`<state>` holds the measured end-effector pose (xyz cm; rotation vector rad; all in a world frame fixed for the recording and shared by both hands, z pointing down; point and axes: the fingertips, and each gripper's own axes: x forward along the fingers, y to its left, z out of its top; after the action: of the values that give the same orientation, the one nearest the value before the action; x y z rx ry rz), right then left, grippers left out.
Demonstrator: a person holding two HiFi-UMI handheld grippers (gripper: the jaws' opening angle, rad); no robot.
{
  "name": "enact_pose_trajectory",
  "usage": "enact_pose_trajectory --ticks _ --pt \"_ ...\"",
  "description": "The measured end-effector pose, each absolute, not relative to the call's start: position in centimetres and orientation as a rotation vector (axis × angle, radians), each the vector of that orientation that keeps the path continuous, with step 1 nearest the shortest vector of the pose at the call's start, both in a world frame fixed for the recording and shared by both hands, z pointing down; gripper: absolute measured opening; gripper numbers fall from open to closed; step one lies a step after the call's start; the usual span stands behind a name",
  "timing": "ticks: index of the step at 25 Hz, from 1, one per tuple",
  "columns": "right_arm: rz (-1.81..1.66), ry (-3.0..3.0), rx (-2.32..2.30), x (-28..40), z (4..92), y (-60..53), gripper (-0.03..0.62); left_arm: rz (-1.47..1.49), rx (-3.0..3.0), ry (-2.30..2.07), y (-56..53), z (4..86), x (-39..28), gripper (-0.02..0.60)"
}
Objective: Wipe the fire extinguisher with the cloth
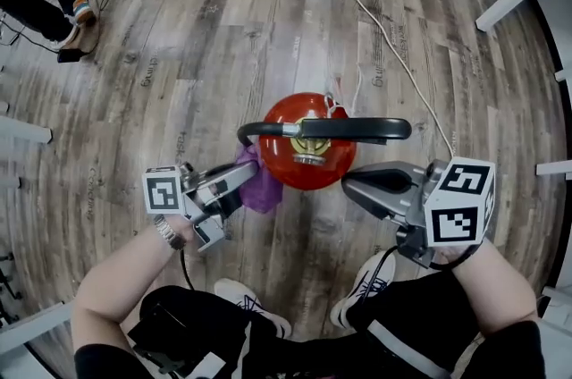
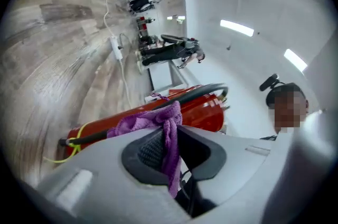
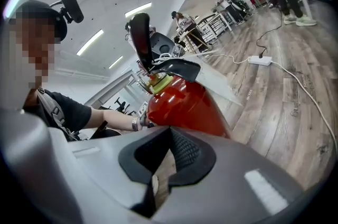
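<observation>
Beside red extinguisher (image 1: 308, 155), cloth (image 1: 263, 191) in left gripper (image 1: 247, 178)

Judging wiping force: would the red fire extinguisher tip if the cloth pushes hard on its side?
Probably steady: the fire extinguisher stands upright on the floor, a metal cylinder likely heavy for its size. A push high up might rock it, since the shut right gripper beside it grips nothing. The limp cloth would cushion little.

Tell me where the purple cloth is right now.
In the head view the purple cloth is clamped in the left gripper, at the left side of the red fire extinguisher on the wooden floor.
</observation>
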<state>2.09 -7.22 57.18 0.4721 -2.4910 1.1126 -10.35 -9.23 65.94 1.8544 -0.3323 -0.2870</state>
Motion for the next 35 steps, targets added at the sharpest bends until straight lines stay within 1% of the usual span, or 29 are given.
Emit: enact_pose_trajectory --ticks 5,9,14,16,21,25,27,31,35 --pt "1.089 -2.469 0.466 3.1 58.1 -7.6 0.005 -0.418 2.027 -0.231 -9.5 55.8 -12.0 0.049" --pt "1.117 -2.402 0.541 5.1 60.2 -8.7 0.005 -0.407 2.163 -0.277 -10.8 50.5 -14.5 0.049" --pt "1.152 -2.316 0.636 6.8 62.3 -9.7 0.005 -0.028 2.339 -0.532 -14.3 50.1 -17.1 0.049" --pt "1.150 -2.326 0.647 6.7 62.1 -10.2 0.005 0.065 2.336 -0.562 -15.2 50.9 -16.9 0.049" --pt "1.119 -2.358 0.655 6.1 61.5 -10.5 0.005 0.076 2.373 -0.404 -14.5 50.9 -11.9 0.049" --pt "1.118 -2.363 0.651 6.4 61.4 -10.3 0.005 0.086 2.497 -0.298 -13.3 47.8 -8.7 0.049" --pt "1.119 -2.364 0.656 6.5 61.3 -10.4 0.005 0.155 2.585 -0.235 -12.3 46.2 -6.7 0.048" --pt "1.118 -2.375 0.655 6.2 61.1 -10.6 0.005 0.406 2.770 -0.167 -11.0 44.9 -2.1 0.049" --pt "1.109 -2.375 0.646 5.6 61.0 -10.6 0.005 0.520 2.835 -0.019 -10.2 43.6 2.5 0.049"
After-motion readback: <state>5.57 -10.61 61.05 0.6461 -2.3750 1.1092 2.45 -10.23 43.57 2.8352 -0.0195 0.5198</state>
